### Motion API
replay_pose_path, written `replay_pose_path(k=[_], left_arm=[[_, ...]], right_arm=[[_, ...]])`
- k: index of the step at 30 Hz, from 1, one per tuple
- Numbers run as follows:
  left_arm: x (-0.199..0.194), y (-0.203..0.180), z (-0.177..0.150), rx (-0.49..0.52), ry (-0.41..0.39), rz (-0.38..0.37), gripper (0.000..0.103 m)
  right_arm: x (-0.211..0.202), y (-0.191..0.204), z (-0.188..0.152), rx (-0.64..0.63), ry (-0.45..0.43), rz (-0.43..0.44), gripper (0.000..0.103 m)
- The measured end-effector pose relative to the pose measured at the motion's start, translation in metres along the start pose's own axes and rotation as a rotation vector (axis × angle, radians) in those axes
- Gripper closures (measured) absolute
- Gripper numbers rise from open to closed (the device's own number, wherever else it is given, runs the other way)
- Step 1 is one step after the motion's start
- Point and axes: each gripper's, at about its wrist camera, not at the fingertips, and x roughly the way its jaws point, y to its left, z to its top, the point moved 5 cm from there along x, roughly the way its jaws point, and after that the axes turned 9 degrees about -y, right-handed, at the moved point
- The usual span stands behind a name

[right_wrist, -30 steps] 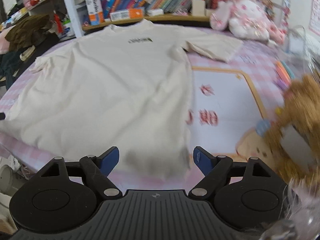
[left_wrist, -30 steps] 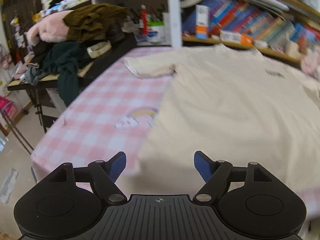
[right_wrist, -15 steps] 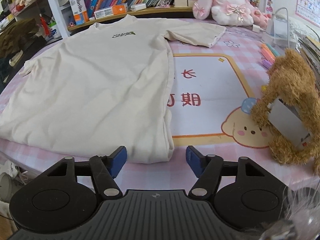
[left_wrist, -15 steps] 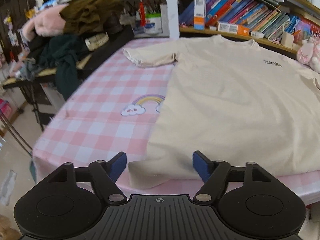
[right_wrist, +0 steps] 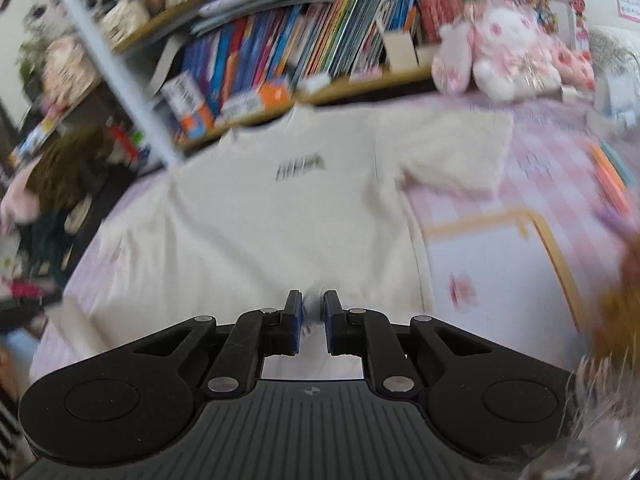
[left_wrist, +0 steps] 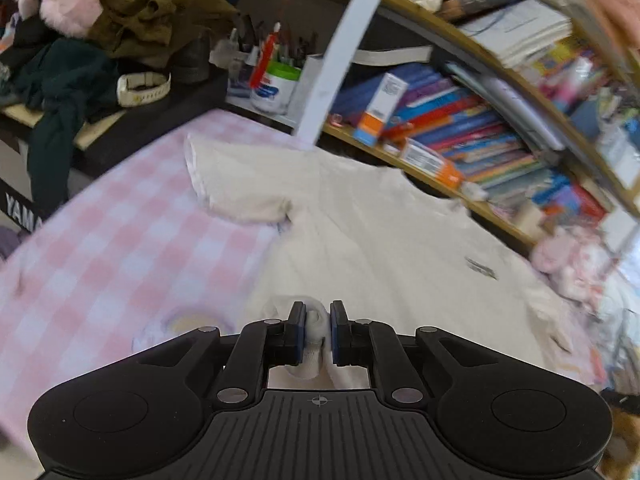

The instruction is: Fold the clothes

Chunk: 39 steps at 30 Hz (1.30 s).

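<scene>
Both claws closing on the cream t-shirt (left_wrist: 380,248) hem: left gripper (left_wrist: 318,330) w/ a bunched wad between the pads, right gripper (right_wrist: 310,316) too. Shirt spreads ahead of each. Only left view shows the clothes pile (left_wrist: 100,40); only right shows the pink plush bunny (right_wrist: 496,56).

A: Can you read any words?

B: Only one bit. White letters "YAMA" sit on the black stand (left_wrist: 24,208), far out at nine o'clock in the left view.

A: And the dark print on the shirt (right_wrist: 300,168)?

B: Too blurry. The book spines (left_wrist: 460,120) are too.
</scene>
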Motion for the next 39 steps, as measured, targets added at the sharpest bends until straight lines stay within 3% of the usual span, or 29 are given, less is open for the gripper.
replay_pose_path(k=[3, 5, 9, 13, 20, 21, 23, 27, 30, 32, 33, 34, 39], left_arm=[[0.026, 0.013, 0.002, 0.022, 0.071, 0.152, 0.080], [0.024, 0.022, 0.001, 0.035, 0.085, 0.139, 0.076], [-0.001, 0.043, -0.009, 0.048, 0.073, 0.080, 0.061], [-0.020, 0.055, -0.023, 0.051, 0.073, 0.044, 0.060], [-0.029, 0.045, -0.043, 0.149, 0.084, 0.009, 0.060], [-0.028, 0.041, -0.045, 0.174, 0.088, 0.006, 0.060], [-0.025, 0.035, -0.050, 0.217, 0.095, 0.002, 0.060], [-0.012, 0.029, -0.052, 0.247, 0.090, 0.013, 0.060], [-0.004, 0.037, -0.044, 0.152, 0.090, 0.007, 0.060], [0.000, 0.045, -0.038, 0.072, 0.095, -0.003, 0.048], [0.001, 0.049, -0.037, 0.026, 0.100, -0.007, 0.037], [0.003, 0.053, -0.036, -0.020, 0.107, -0.012, 0.034], [0.011, 0.055, -0.032, -0.163, 0.116, -0.064, 0.034]], right_arm=[[0.029, 0.004, 0.030, 0.010, -0.024, -0.027, 0.082], [0.027, -0.004, 0.035, -0.002, -0.035, -0.042, 0.058], [0.014, -0.029, 0.020, -0.007, 0.005, -0.036, 0.058], [0.019, -0.036, -0.006, -0.018, 0.068, -0.037, 0.060], [0.054, -0.021, -0.011, 0.001, 0.084, -0.037, 0.064], [0.059, -0.019, -0.012, -0.006, 0.091, -0.037, 0.066], [0.065, -0.014, -0.016, -0.039, 0.114, -0.044, 0.089], [0.062, -0.004, -0.018, -0.096, 0.107, -0.054, 0.097], [0.049, 0.000, -0.015, -0.126, 0.077, -0.063, 0.097], [0.039, -0.001, -0.012, -0.128, 0.059, -0.075, 0.097], [0.035, -0.002, -0.012, -0.123, 0.056, -0.081, 0.097], [0.031, -0.003, -0.011, -0.119, 0.053, -0.087, 0.097], [0.010, -0.007, -0.018, -0.097, 0.050, -0.114, 0.097]])
